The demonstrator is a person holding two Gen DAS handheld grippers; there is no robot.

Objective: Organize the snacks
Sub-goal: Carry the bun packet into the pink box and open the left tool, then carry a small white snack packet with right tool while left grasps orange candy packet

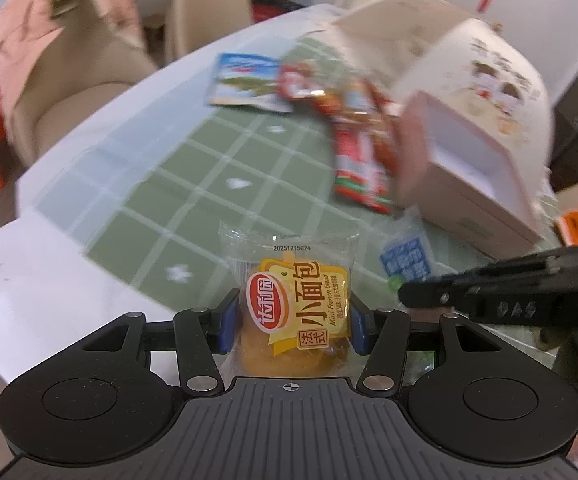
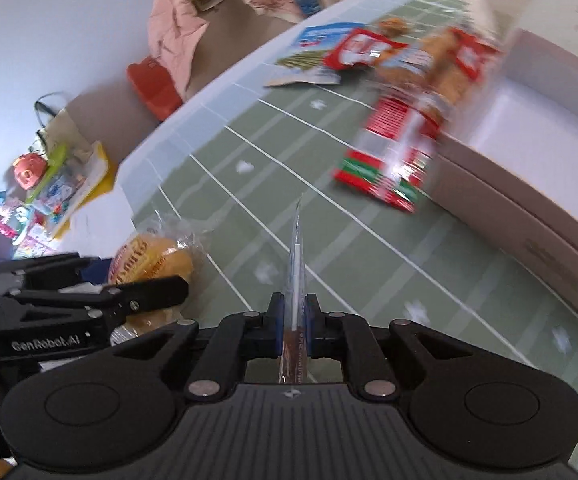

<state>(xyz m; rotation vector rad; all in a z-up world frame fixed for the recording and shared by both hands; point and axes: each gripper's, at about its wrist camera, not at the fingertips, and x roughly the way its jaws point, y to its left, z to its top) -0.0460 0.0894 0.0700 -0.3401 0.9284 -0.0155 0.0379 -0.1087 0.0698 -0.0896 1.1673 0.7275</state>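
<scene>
My left gripper (image 1: 293, 322) is shut on a clear packet of mini French bread (image 1: 295, 312) with a yellow label, held above the green checked tablecloth (image 1: 193, 184). It also shows in the right wrist view (image 2: 153, 260), with the left gripper (image 2: 145, 292) at the left. My right gripper (image 2: 294, 320) is shut on a thin clear packet (image 2: 297, 264) seen edge-on; in the left wrist view that packet shows blue print (image 1: 407, 260) beside the right gripper (image 1: 405, 294). Red and blue snack packets (image 1: 353, 132) lie by an open white box (image 1: 473, 160).
The white box (image 2: 529, 168) stands at the right of the table. Snack packets (image 2: 393, 100) lie beside it. Beige chairs (image 1: 89, 80) with a pink jacket (image 1: 49, 32) stand beyond the table edge. Toys (image 2: 49, 192) lie on the floor.
</scene>
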